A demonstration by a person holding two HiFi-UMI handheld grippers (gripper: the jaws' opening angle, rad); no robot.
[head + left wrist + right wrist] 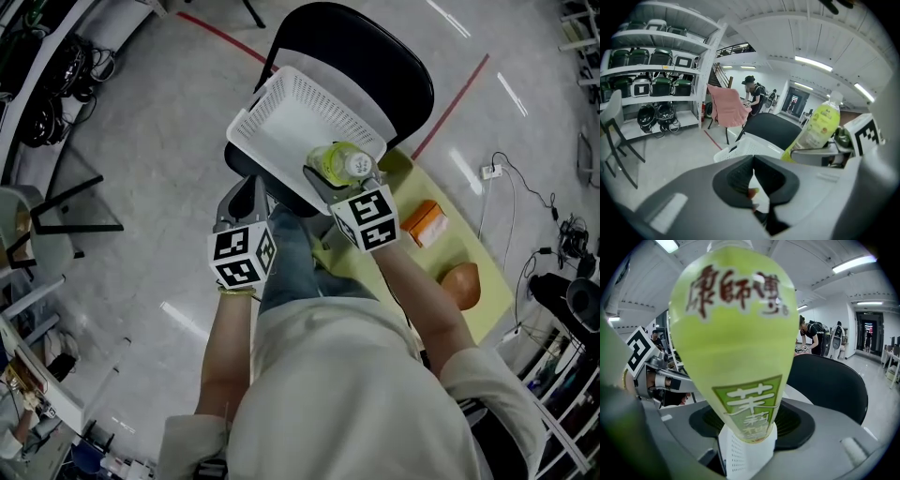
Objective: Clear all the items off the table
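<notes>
The right tool (pixel 347 184) grips a green bottle (pixel 339 161) above the white basket (pixel 286 112); the left tool (pixel 753 182) is closed, empty.

Yellow-green tea bottle (pixel 339 165) with red lettering, white perforated basket (pixel 291 117), black chair (pixel 375 56), lime table (pixel 480 255), orange box (pixel 427 223), black-and-white patterned marker cubes (pixel 242 255).

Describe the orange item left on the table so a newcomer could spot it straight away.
Start at the yellow-green table beside the black chair that carries the white basket. Two things lie on it, and the one nearer the chair is the small orange box with a pale side. The brown item farther along is rounded, while this one is flat-sided and bright orange.
</notes>
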